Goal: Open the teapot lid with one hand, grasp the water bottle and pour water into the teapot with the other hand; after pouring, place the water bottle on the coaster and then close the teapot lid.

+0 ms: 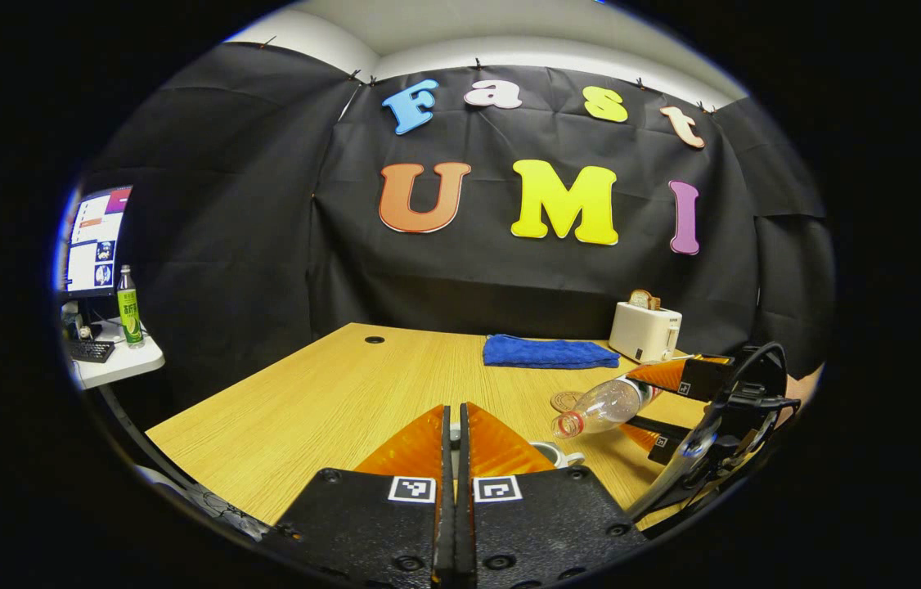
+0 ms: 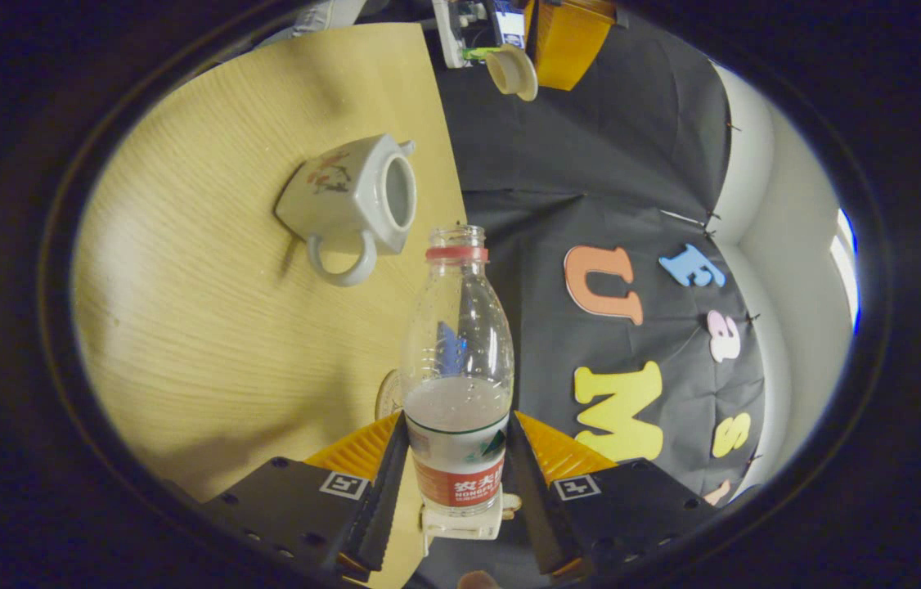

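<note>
Lid (image 2: 511,72) off, pinched in left gripper (image 2: 501,61); water bottle (image 2: 457,360) clamped tilted in right gripper (image 2: 456,483) near open teapot (image 2: 350,200); pouring, coaster (image 1: 567,400) placement, closing pending.

The water bottle (image 2: 457,360) has a red band with Chinese characters and small Latin lettering, too blurred to read

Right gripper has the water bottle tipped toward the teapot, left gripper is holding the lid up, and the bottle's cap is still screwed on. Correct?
Not quite: the water bottle has no cap; the right gripper view shows its open neck. The rest holds: right gripper tips it toward the teapot; left gripper holds the lid.
</note>
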Demonstrator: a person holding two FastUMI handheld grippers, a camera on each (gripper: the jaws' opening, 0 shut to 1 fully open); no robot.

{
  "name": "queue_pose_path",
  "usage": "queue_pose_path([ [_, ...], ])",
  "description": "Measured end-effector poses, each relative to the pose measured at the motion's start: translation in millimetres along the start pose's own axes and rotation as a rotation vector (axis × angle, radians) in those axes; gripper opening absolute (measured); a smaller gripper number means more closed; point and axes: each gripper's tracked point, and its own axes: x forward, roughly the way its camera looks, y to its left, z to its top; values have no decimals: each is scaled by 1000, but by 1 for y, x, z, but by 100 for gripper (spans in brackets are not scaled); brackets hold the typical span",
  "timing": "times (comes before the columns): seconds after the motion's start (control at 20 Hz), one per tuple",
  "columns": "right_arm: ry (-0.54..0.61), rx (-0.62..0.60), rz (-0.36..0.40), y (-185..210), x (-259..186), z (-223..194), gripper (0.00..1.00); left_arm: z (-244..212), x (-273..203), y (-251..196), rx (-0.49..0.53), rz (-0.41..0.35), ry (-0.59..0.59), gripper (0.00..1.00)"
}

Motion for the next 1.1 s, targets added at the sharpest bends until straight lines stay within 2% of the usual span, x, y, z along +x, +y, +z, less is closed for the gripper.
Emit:
queue_pose_path([
  [0.2, -17, -71, -1, 0, -3, 2, 67, 1, -1, 4, 0, 4, 2, 3],
  [0.45, -43, -147, -51, -2, -2, 6, 67, 0, -2, 8, -3, 10, 2, 3],
  [1.1, -62, -307, -111, -14, -3, 10, 67, 3, -2, 6, -5, -1, -1, 3],
])
